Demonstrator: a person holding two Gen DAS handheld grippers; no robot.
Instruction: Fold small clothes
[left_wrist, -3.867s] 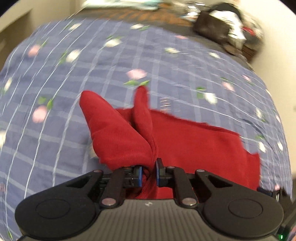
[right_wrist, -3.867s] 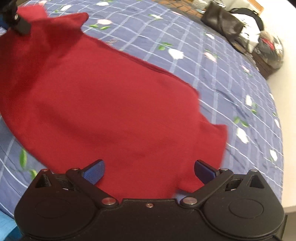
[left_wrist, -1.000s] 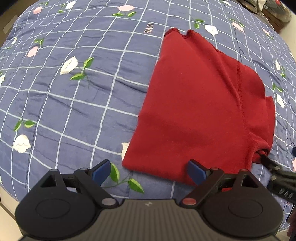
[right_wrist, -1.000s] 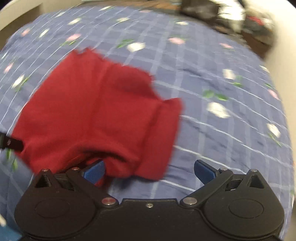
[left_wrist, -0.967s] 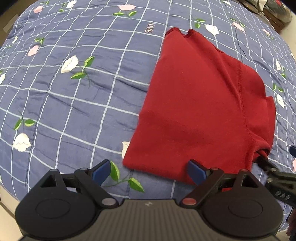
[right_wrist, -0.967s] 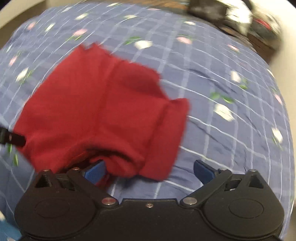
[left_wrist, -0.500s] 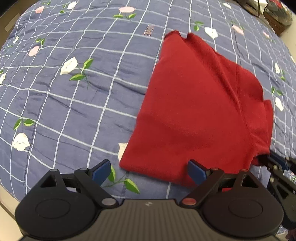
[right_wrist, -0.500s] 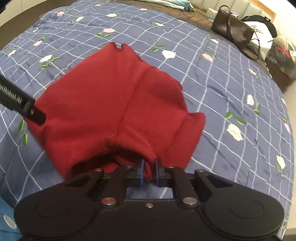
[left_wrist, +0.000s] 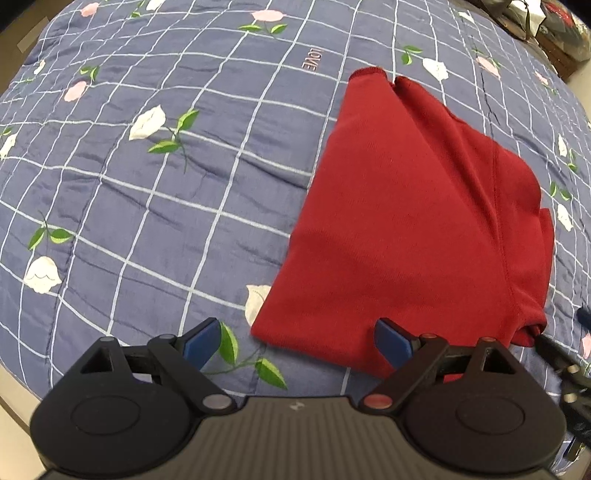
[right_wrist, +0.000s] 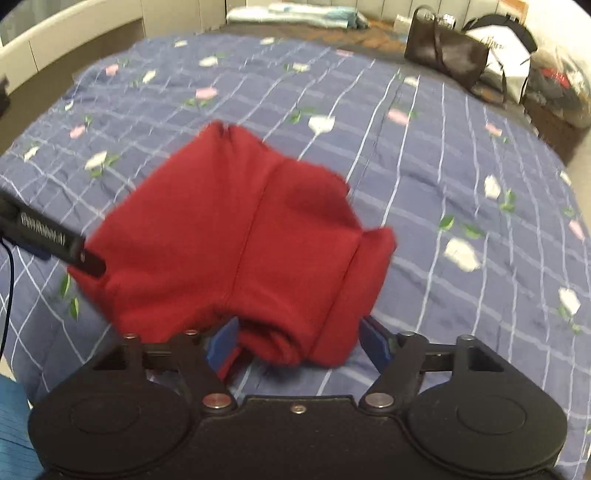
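A red garment (left_wrist: 417, 221) lies folded on the blue flowered quilt (left_wrist: 147, 184), with a seam running down its right part. My left gripper (left_wrist: 297, 341) is open just before the garment's near left corner, and its right finger (left_wrist: 393, 341) overlaps the near hem. In the right wrist view the garment (right_wrist: 236, 236) is bunched at its near edge. My right gripper (right_wrist: 298, 345) stands open around that bunched fold, with the fingers apart and not pinching it. The left gripper's black finger (right_wrist: 55, 240) shows at the garment's left corner.
A black handbag (right_wrist: 443, 55), a white bag (right_wrist: 506, 59) and a heap of dark items (right_wrist: 561, 88) stand past the bed's far right side. Folded pale cloth (right_wrist: 295, 16) lies at the far end. The quilt's near edge (left_wrist: 14, 387) drops off at the lower left.
The right gripper, shut on the garment's near fold half a second ago, has opened and let it go. The left gripper, shut on the cloth about four seconds ago, has stayed open lately.
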